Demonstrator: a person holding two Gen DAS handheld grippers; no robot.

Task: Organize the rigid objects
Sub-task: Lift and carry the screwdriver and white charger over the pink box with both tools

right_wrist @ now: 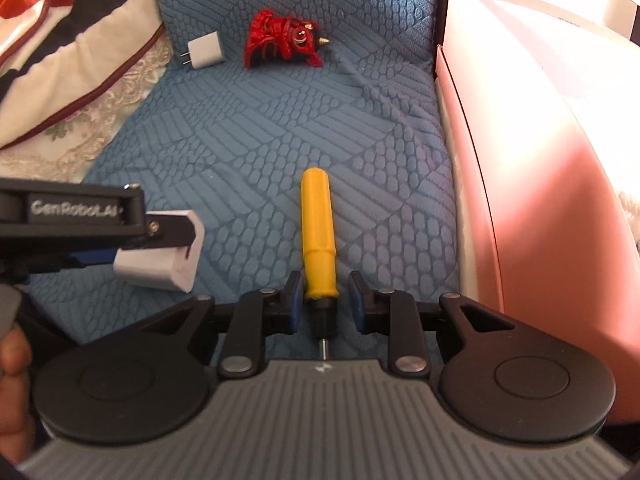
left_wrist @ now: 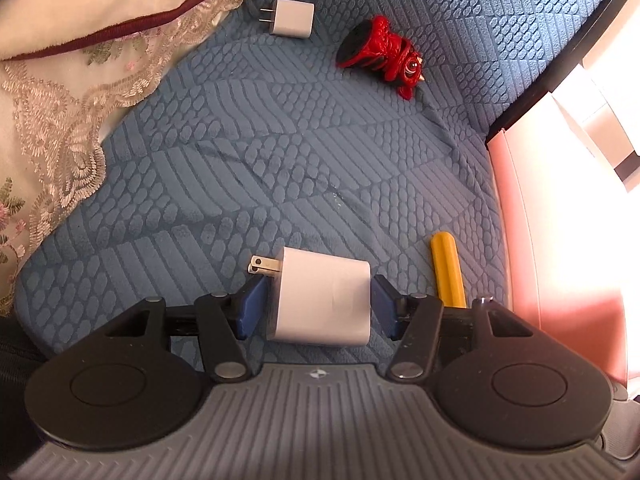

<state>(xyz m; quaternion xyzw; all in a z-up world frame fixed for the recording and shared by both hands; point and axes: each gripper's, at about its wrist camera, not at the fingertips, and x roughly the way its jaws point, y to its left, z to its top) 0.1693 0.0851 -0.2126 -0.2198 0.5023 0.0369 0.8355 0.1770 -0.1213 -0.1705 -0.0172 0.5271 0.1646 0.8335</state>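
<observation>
left gripper (left_wrist: 318,306): jaws stand apart around the large white charger (left_wrist: 320,296); a sliver of gap shows on each side, so the pads (left_wrist: 252,304) do not look pressed on it and it seems to lie loose on the cover

right gripper (right_wrist: 322,300): jaws parted with the yellow-handled screwdriver (right_wrist: 319,236) between them; clear gaps on both sides, no grip

large charger's place: near edge of the blue quilted cover (left_wrist: 280,140), prongs pointing to the picture's left, just beside the screwdriver

screwdriver's place: lying along the cover, handle pointing away, black collar and metal tip toward the camera, near the pink box (right_wrist: 520,160)

looks done: charger and screwdriver lie side by side at the near edge, which reads as a row being started

looks left: the small white charger (left_wrist: 292,18) and the red figurine (left_wrist: 380,56) lie well apart at the far side, by the lace-trimmed pillow (left_wrist: 60,80), untouched

judgement: roughly halfway; whether the pink box is the final spot cannot be told
</observation>
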